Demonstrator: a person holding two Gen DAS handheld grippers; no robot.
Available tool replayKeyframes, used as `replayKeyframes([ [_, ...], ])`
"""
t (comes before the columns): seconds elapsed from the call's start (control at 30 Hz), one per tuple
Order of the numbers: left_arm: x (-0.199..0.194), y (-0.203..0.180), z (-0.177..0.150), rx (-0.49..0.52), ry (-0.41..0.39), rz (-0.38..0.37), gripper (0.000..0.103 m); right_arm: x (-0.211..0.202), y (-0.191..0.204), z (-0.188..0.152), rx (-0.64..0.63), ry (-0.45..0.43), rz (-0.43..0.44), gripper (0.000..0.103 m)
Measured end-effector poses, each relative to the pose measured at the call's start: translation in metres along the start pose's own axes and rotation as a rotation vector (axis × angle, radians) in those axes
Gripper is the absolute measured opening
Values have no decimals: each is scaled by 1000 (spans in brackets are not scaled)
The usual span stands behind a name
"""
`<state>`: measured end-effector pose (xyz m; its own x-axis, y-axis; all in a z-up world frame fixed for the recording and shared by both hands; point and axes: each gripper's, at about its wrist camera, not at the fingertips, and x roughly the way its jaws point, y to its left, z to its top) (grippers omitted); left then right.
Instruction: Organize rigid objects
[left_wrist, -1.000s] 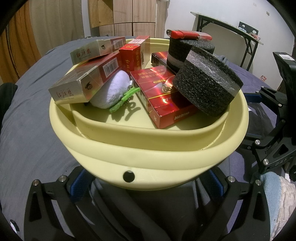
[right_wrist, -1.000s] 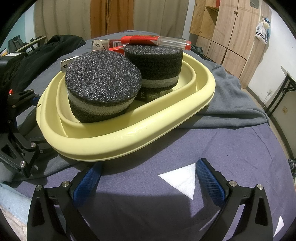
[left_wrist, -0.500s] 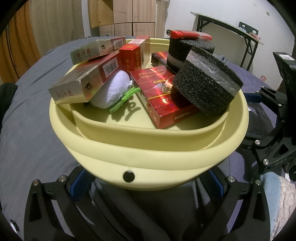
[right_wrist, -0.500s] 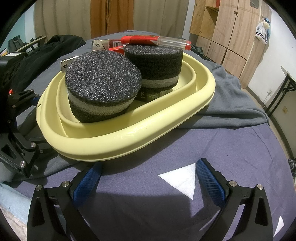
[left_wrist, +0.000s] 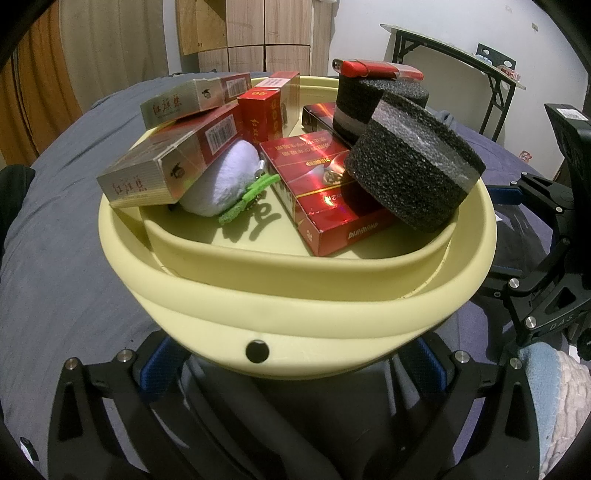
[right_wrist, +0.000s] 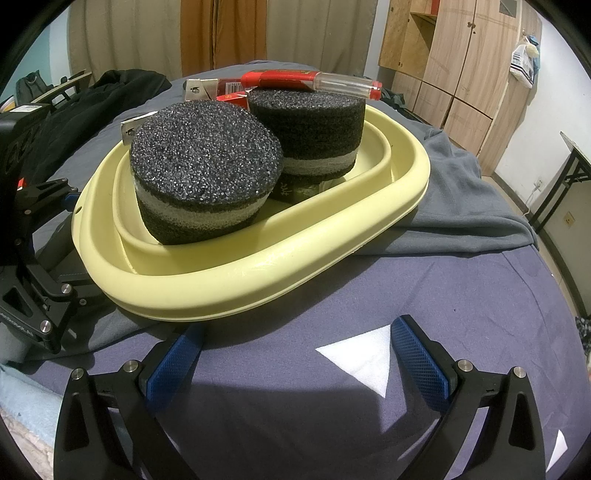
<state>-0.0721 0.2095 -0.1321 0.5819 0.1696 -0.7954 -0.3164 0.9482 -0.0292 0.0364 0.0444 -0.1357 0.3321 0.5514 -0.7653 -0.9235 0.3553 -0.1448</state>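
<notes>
Under the yellow basin's (left_wrist: 295, 295) rim, the left fingers' (left_wrist: 166, 365) spread tips are hidden; right fingers (right_wrist: 419, 356) gape empty.

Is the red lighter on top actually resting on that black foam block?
Touching. In the right wrist view the red lighter lies flat across the top face of the rear foam block, with no gap showing beneath it.

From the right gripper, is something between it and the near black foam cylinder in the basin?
Yes. The yellow basin rim crosses in front of the right gripper, and the near foam cylinder sits behind and above it. Over the rim, nothing visible blocks the way.
</notes>
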Motion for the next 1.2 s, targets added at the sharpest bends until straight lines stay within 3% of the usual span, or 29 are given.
replayKeyframes([
  [1.2, 1, -2, -3, 1, 0, 2, 103, 0, 0, 0, 0, 0, 0, 103],
])
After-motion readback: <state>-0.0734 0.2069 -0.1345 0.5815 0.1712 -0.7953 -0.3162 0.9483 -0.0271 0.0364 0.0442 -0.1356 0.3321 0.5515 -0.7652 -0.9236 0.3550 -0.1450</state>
